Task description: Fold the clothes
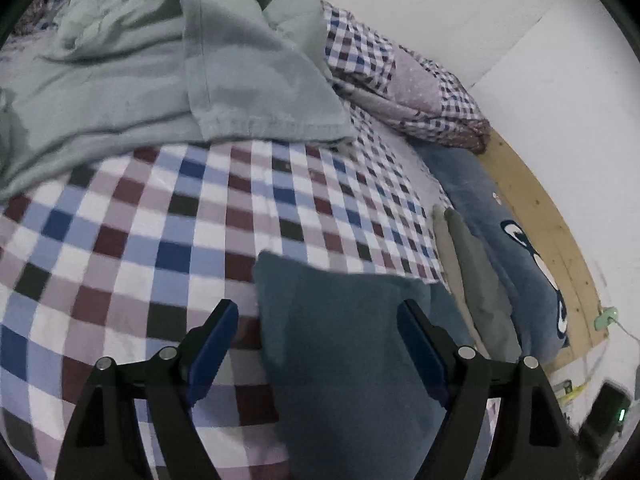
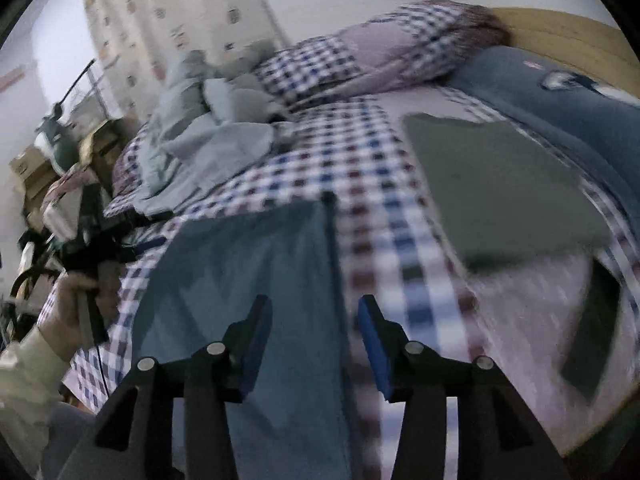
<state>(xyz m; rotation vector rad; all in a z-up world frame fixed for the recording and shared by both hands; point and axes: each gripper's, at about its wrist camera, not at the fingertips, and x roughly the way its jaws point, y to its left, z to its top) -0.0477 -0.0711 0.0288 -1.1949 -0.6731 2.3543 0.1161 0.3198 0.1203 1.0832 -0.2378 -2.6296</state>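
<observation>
both my grippers hang open over the checked bed sheet [image 1: 168, 216], my left gripper [image 1: 316, 344] straddling the near end of the folded blue-grey garment [image 1: 352, 344] and my right gripper [image 2: 314, 340] spread over the same cloth's right edge, gripping nothing. that garment lies with its long axis running straight away from my fingers toward the middle of the bed, about equally close to either hand. further on, a folded grey-green garment [image 2: 500, 184] sits by the blue pillow [image 2: 568, 120] near the headboard edge, and the crumpled pale green clothes [image 1: 132, 72] wait in a heap at the far side.

A home bedroom: a bed under a blue, maroon and white checked sheet [image 1: 168, 216], a pale wooden headboard [image 1: 536, 208], a patterned cream curtain [image 2: 172, 16].
</observation>
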